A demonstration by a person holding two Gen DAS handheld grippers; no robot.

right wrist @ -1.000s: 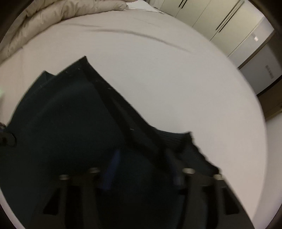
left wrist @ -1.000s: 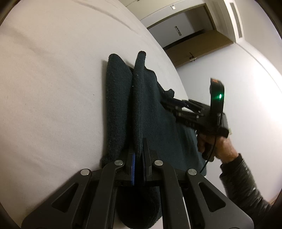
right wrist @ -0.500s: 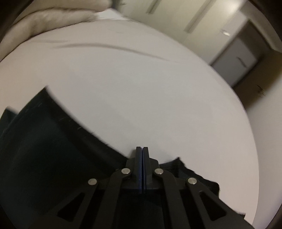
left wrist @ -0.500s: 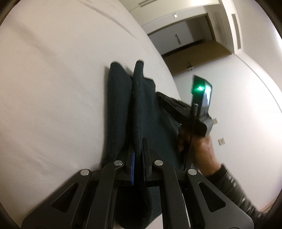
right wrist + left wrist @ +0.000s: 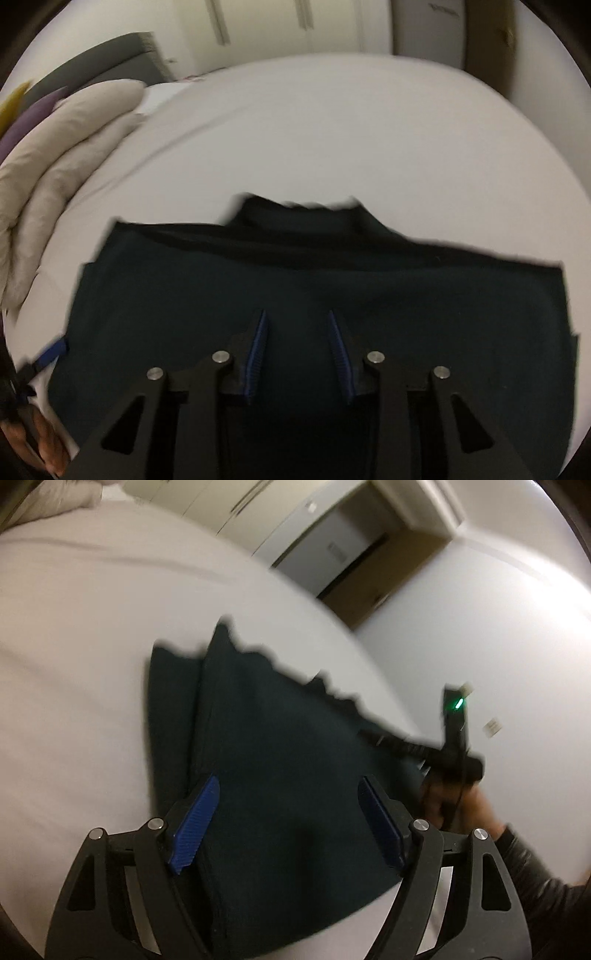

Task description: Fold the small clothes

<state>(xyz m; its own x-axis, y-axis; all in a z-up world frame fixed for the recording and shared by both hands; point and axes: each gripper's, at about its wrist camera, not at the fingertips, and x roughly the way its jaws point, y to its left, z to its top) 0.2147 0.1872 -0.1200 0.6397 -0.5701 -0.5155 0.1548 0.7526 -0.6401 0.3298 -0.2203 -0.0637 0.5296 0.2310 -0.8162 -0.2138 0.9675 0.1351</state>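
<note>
Here the dark garment [image 5: 280, 775] lies folded, its long side running across the right wrist view.

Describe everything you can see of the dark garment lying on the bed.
The dark garment is very dark teal, a soft knit by its look, folded into flat layers with stepped edges and a ribbed band along its far edge. It lies flat on the pale bed sheet. Both views are blurred. The left tool and right tool are over it with jaws opening; no cloth is pinched between the pads.
</note>
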